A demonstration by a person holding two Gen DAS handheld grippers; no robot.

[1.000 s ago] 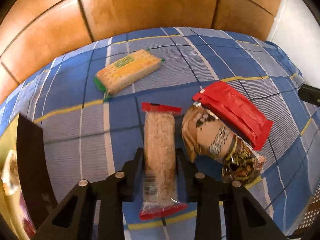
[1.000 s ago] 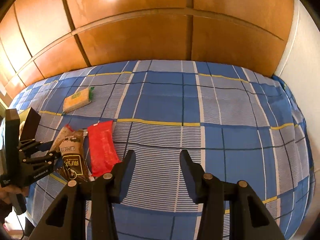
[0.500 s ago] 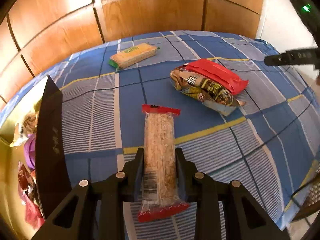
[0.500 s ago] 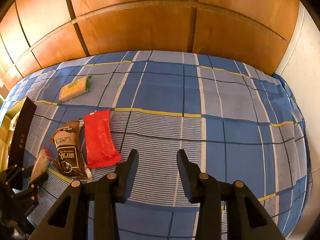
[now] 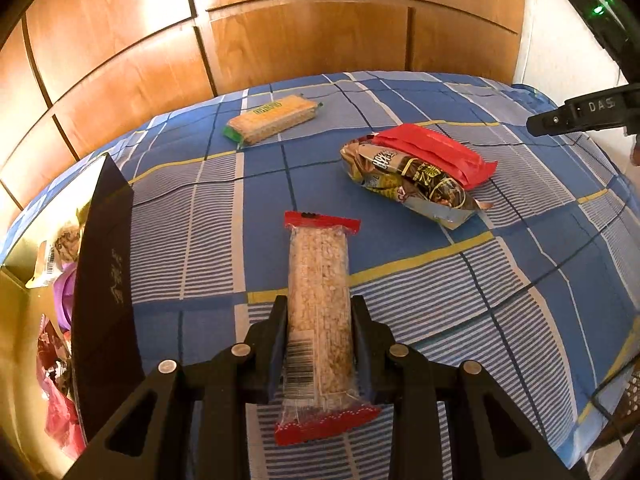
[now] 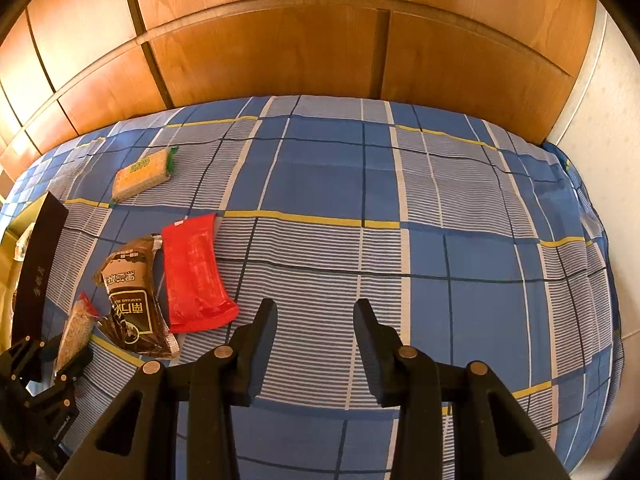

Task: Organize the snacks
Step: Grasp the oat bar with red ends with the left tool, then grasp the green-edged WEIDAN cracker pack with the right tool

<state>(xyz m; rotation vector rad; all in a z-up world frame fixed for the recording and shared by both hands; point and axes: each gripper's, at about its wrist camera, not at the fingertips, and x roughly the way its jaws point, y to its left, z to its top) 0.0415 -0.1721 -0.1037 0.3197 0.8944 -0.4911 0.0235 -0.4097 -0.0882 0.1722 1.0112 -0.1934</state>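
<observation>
My left gripper (image 5: 319,304) is shut on a long clear rice-cracker pack with red ends (image 5: 319,280) and holds it above the blue checked bedsheet (image 5: 440,300). It also shows in the right wrist view (image 6: 74,330). A brown snack bag (image 5: 412,180) and a red pack (image 5: 436,152) lie together on the sheet, ahead and to the right. A yellow cracker pack with green ends (image 5: 272,120) lies farther back. My right gripper (image 6: 316,312) is open and empty over the sheet, right of the red pack (image 6: 194,272).
A gold box with a raised black lid (image 5: 106,280) stands at the left edge and holds several snacks (image 5: 56,248). Wooden panels (image 5: 300,40) rise behind the bed. The bed's edge drops off at the right (image 6: 600,280).
My left gripper has lifted the rice-cracker pack off the sheet and drawn it back and left, nearer the box. My right gripper has shifted slightly and stays open.
</observation>
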